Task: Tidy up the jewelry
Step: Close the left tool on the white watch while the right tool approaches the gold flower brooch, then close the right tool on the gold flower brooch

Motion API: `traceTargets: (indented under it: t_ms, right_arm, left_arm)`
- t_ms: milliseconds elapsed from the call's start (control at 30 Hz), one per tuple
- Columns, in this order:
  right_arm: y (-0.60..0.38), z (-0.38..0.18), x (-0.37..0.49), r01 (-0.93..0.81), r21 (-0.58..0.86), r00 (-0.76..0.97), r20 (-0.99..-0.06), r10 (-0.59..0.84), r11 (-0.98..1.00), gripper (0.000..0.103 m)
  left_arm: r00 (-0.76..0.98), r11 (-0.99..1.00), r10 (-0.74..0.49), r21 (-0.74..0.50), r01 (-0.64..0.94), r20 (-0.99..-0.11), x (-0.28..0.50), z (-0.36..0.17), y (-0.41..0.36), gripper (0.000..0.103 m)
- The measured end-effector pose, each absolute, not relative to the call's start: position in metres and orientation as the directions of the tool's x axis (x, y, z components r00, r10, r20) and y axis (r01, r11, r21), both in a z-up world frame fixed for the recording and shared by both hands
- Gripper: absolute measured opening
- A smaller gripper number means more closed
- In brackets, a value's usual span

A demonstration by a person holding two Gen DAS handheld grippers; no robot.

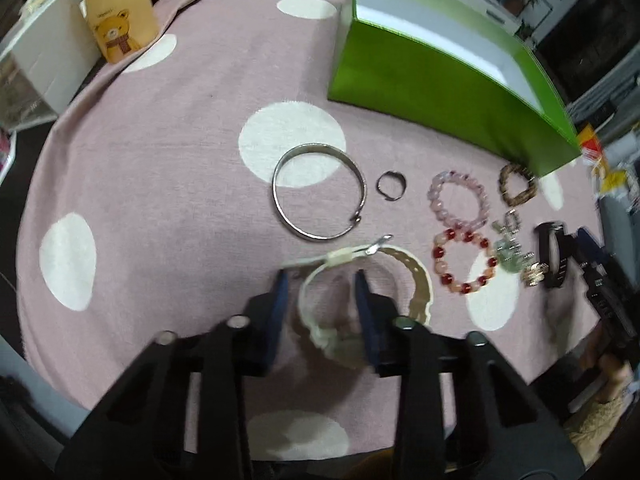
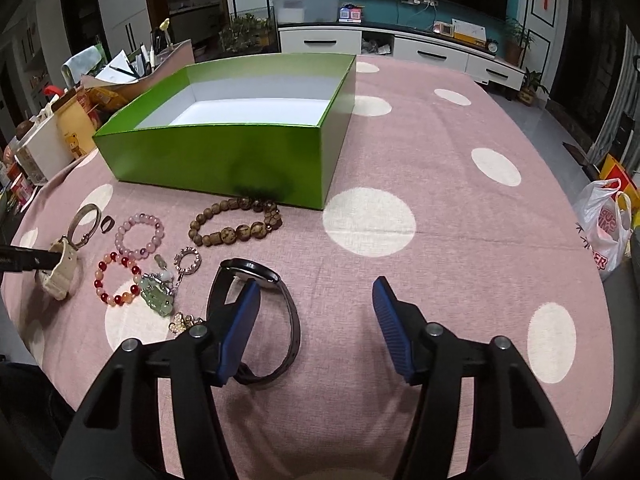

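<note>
My left gripper (image 1: 322, 280) is part closed around the near side of a cream watch (image 1: 416, 276), one finger inside its band loop; I cannot tell if it grips. The watch also shows in the right wrist view (image 2: 64, 270). My right gripper (image 2: 316, 294) is open, its left finger (image 2: 240, 320) inside the loop of a black watch (image 2: 250, 270). An open green box (image 2: 240, 156) with an empty white inside stands behind the jewelry. A silver bangle (image 1: 318, 192), small ring (image 1: 391, 185), pink bead bracelet (image 1: 458, 198), red bead bracelet (image 1: 464, 260) and brown bead bracelet (image 2: 236, 222) lie on the cloth.
A jade charm keychain (image 2: 158, 294) and gold charm (image 2: 182, 322) lie by the black watch. A pink cloth with white dots (image 2: 440, 184) covers the table. A bear-print bag (image 1: 120, 20) stands at the far left. A plastic bag (image 2: 608, 232) hangs off the right edge.
</note>
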State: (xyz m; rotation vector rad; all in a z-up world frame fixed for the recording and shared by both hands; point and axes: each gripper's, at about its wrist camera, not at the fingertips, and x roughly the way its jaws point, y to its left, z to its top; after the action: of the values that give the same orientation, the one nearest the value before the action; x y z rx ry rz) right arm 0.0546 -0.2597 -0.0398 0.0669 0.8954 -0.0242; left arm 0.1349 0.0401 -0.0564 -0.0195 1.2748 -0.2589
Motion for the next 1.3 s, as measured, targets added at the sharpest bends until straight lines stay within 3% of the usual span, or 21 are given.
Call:
traceTargets:
  t_ms: [133, 233, 333, 533, 767, 967, 1133, 1300]
  right_arm:
    - [-0.252, -0.026, 0.043, -0.020, 0.067, 0.683, -0.728, 0.063, 0.998, 0.060]
    - [-0.240, -0.020, 0.035, -0.133, 0.111, 0.692, -0.701, 0.173, 0.985, 0.060]
    - [-0.220, -0.023, 0.032, -0.236, 0.114, 0.654, -0.716, 0.244, 0.965, 0.047]
    - [-0.195, -0.032, 0.024, -0.337, 0.115, 0.594, -0.744, 0.306, 0.934, 0.035]
    - [-0.190, -0.058, 0.023, -0.280, 0.024, 0.550, -0.815, 0.181, 0.960, 0.032]
    - [-0.196, -0.060, 0.038, -0.240, 0.038, 0.565, -0.807, 0.171, 0.970, 0.033]
    - [-0.189, -0.058, 0.039, -0.261, 0.024, 0.582, -0.793, 0.177, 0.965, 0.019]
    - [-0.198, -0.039, 0.037, -0.241, 0.065, 0.628, -0.750, 0.207, 0.968, 0.019]
  left_arm:
    - [0.306, 0.971, -0.201, -0.149, 0.187, -0.931, 0.132, -0.057, 0.036, 0.012]
    - [0.332, 0.968, -0.240, -0.196, 0.160, -0.912, 0.127, -0.059, 0.042, 0.011]
    - [0.351, 0.959, -0.282, -0.247, 0.142, -0.893, 0.125, -0.059, 0.045, 0.010]
    - [0.357, 0.945, -0.327, -0.298, 0.136, -0.875, 0.123, -0.062, 0.045, 0.010]
    - [0.368, 0.941, -0.339, -0.303, 0.153, -0.866, 0.122, -0.058, 0.041, 0.009]
    - [0.365, 0.930, -0.365, -0.321, 0.176, -0.857, 0.122, -0.056, 0.036, 0.009]
    - [0.381, 0.920, -0.391, -0.344, 0.188, -0.838, 0.120, -0.048, 0.034, 0.009]
    - [0.403, 0.910, -0.415, -0.365, 0.197, -0.816, 0.119, -0.035, 0.033, 0.009]
